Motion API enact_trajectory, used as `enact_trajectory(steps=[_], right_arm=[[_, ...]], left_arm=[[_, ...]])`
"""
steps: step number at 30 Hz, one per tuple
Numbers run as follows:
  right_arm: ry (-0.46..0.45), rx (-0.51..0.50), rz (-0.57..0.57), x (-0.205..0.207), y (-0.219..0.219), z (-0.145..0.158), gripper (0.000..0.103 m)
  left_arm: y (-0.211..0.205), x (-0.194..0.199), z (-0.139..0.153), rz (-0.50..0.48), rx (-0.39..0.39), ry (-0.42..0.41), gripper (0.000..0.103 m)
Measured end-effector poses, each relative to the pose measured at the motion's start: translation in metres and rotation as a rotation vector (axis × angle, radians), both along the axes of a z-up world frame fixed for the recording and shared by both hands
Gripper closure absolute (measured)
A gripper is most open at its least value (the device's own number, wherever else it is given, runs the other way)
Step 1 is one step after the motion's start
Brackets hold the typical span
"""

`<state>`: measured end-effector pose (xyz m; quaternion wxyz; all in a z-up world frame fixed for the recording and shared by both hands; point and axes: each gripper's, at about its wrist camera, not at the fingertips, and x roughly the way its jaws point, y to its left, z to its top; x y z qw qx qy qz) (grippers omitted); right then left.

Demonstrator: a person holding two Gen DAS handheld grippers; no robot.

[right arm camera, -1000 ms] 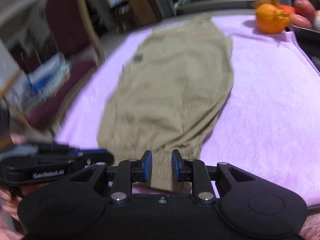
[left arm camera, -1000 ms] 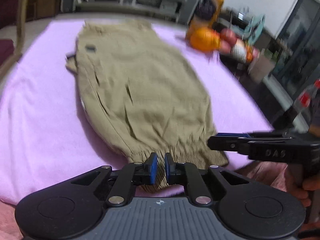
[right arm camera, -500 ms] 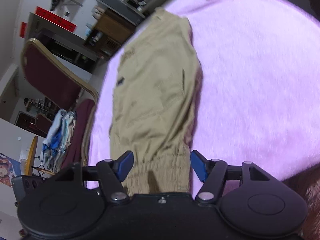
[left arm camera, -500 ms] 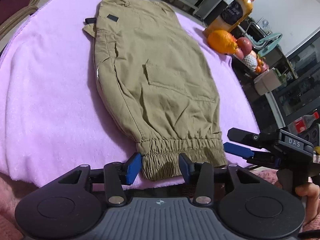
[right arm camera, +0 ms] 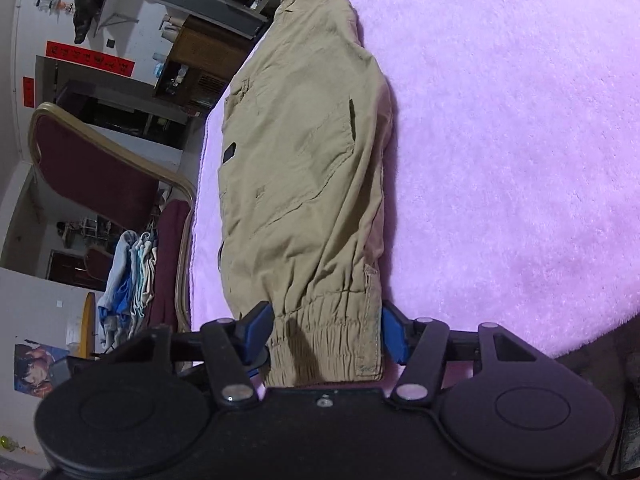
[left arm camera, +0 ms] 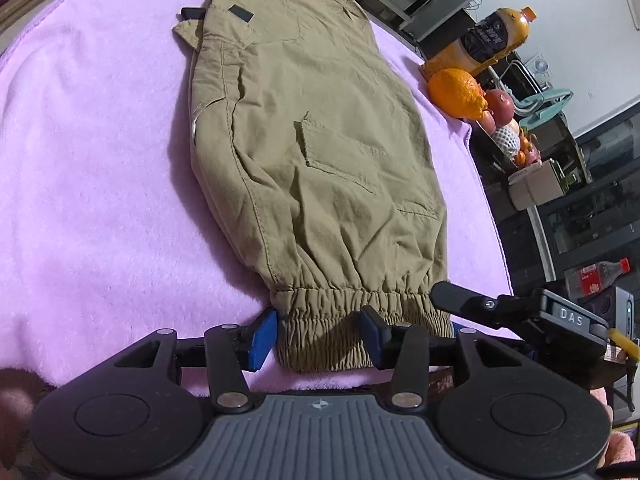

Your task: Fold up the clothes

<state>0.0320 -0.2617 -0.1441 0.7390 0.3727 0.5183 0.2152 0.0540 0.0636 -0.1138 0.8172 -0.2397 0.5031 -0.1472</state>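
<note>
Khaki cargo trousers lie folded lengthwise on a pink fleece cover, elastic cuffs at the near edge, waistband far. My left gripper is open, its blue pads standing either side of the cuff without pressing it. In the right wrist view the same trousers run away from me, and my right gripper is open with the cuff lying between its spread fingers. The right gripper's black finger shows at the cuff's right end in the left wrist view.
An orange, an orange drink bottle and more fruit sit at the table's far right corner. A cola bottle stands beyond the right edge. A maroon chair with a pile of clothes stands off the left side.
Both grippers, shut on the cuffs a second ago, have opened and let the trousers go. The trousers now lie flat and still on the cover.
</note>
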Motion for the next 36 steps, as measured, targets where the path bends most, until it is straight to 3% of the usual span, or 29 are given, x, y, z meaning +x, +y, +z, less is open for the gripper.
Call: enact_trajectory(steps=[2, 6, 10, 14, 17, 19, 20, 21, 24, 25, 28, 31, 36], right_arm=[[0.001, 0.03, 0.003, -0.001, -0.001, 0.001, 0.058], [0.022, 0.111, -0.006, -0.001, -0.007, 0.0, 0.055], [0.07, 0.04, -0.009, -0.005, -0.004, -0.004, 0.054], [0.084, 0.105, -0.018, -0.013, -0.002, -0.008, 0.051], [0.072, 0.109, -0.057, -0.015, 0.006, -0.009, 0.05], [0.067, 0.148, -0.094, -0.017, 0.006, -0.002, 0.057], [0.064, 0.168, -0.112, -0.018, 0.006, 0.001, 0.075], [0.061, 0.187, -0.13, -0.019, 0.006, 0.004, 0.086], [0.052, 0.246, -0.185, -0.021, 0.007, 0.014, 0.088], [0.049, 0.265, -0.203, -0.022, 0.007, 0.017, 0.088], [0.041, 0.323, -0.258, -0.025, 0.007, 0.026, 0.088], [0.038, 0.37, -0.291, -0.026, 0.009, 0.029, 0.088], [0.046, 0.426, -0.303, -0.026, 0.013, 0.021, 0.088]], left_arm=[[-0.001, -0.004, 0.004, -0.008, 0.026, -0.018, 0.059], [0.002, -0.004, 0.001, 0.011, 0.007, -0.002, 0.059], [0.005, -0.001, -0.008, 0.029, -0.016, 0.032, 0.059], [0.004, 0.001, -0.007, 0.03, -0.033, 0.03, 0.061], [-0.003, 0.0, -0.004, 0.006, -0.004, 0.01, 0.061], [-0.006, -0.001, -0.001, -0.007, 0.014, -0.003, 0.061], [-0.005, -0.002, 0.0, -0.009, 0.012, -0.009, 0.061], [-0.003, -0.004, 0.003, -0.006, 0.007, -0.016, 0.061], [0.005, -0.014, 0.016, 0.012, -0.008, -0.067, 0.055], [0.008, -0.016, 0.02, 0.015, -0.026, -0.091, 0.053], [0.019, -0.024, 0.028, 0.029, -0.1, -0.13, 0.034], [0.027, -0.023, 0.019, 0.06, -0.214, -0.085, 0.032], [0.037, -0.016, -0.007, 0.133, -0.475, 0.026, 0.033]])
